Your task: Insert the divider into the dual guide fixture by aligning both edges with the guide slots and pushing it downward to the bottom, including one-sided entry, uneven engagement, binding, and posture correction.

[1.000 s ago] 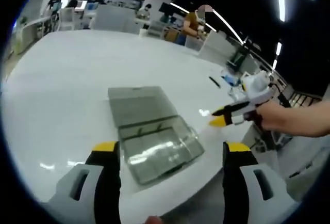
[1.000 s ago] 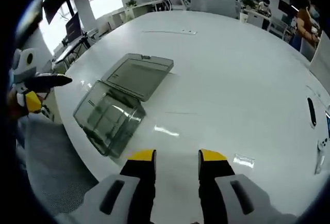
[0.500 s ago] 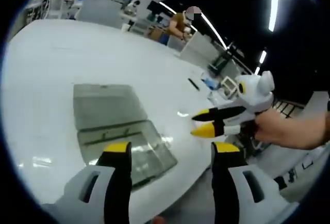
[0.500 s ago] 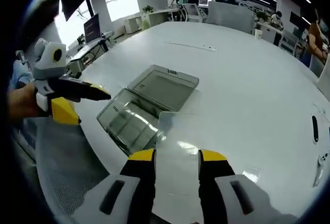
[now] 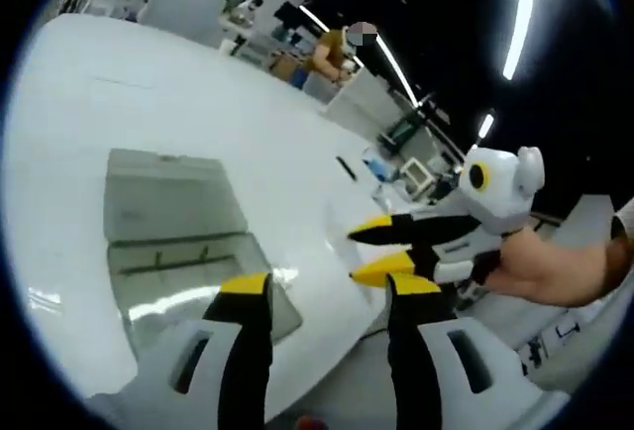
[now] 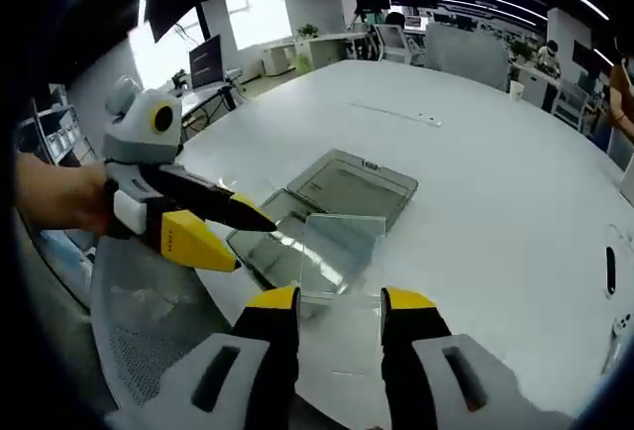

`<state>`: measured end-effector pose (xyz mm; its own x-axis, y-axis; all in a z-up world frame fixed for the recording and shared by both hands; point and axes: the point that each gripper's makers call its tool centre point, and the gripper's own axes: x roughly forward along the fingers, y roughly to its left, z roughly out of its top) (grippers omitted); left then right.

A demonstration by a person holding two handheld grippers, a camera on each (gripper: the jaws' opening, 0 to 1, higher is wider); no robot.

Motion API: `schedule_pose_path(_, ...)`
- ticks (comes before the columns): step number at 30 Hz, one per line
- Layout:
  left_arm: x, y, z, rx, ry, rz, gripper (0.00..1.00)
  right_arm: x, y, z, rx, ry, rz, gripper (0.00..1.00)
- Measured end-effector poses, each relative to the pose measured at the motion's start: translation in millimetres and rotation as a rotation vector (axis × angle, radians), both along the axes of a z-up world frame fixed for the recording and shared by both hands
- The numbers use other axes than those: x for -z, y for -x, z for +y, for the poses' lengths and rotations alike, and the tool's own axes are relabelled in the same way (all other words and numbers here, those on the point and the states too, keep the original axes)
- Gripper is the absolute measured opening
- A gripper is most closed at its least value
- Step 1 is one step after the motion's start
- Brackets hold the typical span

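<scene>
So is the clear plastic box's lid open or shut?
Open: the clear plastic box has its hinged lid folded back flat on the white table.

No readable text, labels, brands, numbers or signs were visible in either view; distant monitors at the far end of the room were too blurred to make out.
</scene>
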<state>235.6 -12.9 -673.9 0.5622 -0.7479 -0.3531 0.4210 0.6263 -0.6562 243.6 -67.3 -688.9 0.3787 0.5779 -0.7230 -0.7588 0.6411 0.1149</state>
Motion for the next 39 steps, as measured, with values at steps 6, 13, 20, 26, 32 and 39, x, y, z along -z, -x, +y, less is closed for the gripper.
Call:
schedule_pose_path(6, -11.1, -1.4, -2.7, -0.02, 0.068, -0.01, 0.34, -9.2, 9.1, 10.0, -0.016, -0.035, -0.007, 0.27)
schedule_pose_path(13, -18.3, -1.2, -3.6, -0.04, 0.109, -0.016, 0.27, -18.9, 16.1, 17.5, -0.031, -0.066, -0.018, 0.27)
schedule_pose_path(20, -24.5, -1.1, -1.9, -0.064, 0.152, -0.014, 0.21, -25.3, 19.8, 22.7, -0.041, -0.086, -0.026, 0.27)
schedule_pose_path(26, -27.9, -1.8, 1.7, -0.09, 0.181, -0.006, 0.14, -29.5, 21.7, 26.3, -0.046, -0.098, -0.032, 0.27)
schedule_pose_path(32, -27.8, -2.2, 3.2, -0.103, 0.19, 0.002, 0.12, -33.1, 23.2, 29.4, -0.053, -0.109, -0.035, 0.27)
schedule_pose_path(39, -29.3, -2.4, 5.2, -0.122, 0.214, 0.007, 0.09, -35.9, 24.2, 32.4, -0.058, -0.115, -0.039, 0.27)
